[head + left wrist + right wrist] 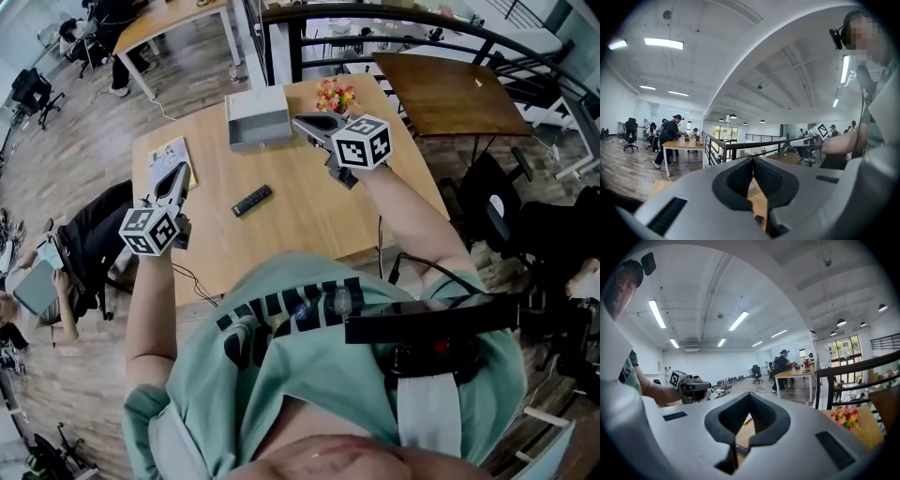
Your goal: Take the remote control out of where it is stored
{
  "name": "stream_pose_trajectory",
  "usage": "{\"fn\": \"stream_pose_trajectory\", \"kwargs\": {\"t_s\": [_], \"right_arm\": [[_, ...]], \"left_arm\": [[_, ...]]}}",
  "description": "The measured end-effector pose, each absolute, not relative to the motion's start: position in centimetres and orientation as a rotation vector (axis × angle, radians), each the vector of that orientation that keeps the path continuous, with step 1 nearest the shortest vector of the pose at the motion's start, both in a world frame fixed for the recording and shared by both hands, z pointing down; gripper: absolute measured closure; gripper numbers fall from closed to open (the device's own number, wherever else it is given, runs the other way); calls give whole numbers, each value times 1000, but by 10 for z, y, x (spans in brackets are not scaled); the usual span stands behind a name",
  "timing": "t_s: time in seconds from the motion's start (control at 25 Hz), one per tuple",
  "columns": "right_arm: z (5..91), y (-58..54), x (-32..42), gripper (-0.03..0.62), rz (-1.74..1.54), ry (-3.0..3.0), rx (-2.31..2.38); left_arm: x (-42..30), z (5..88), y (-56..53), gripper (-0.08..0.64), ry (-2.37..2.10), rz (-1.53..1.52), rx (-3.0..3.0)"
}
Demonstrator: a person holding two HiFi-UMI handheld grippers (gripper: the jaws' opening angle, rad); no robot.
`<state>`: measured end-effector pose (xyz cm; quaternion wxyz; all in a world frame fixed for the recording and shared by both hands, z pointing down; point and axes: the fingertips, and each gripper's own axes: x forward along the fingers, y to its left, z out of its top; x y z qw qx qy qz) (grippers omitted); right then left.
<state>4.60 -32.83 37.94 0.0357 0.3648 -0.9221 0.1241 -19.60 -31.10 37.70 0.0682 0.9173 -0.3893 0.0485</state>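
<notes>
Wood-floored open office surrounds the wooden bench. At its far edge stands a grey box, open side facing the person. The remote control lies flat on the bare bench, outside and near that box. Its long axis runs diagonally, from near-left to far-right as the person sees it; which end is the front cannot be told.

Left hand-held gripper: jaws pressed together, empty, at the bench's left edge.

Right hand-held gripper: jaws pressed together, empty, just beside the box.
</notes>
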Motion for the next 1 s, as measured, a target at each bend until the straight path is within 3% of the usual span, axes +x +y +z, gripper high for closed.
{"fn": "stream_pose_trajectory", "kwargs": {"t_s": [1.0], "right_arm": [[379,-342,40,589,327,-2815,1076]], "left_arm": [[-200,380,-319,555,-1212,168,2758]]}}
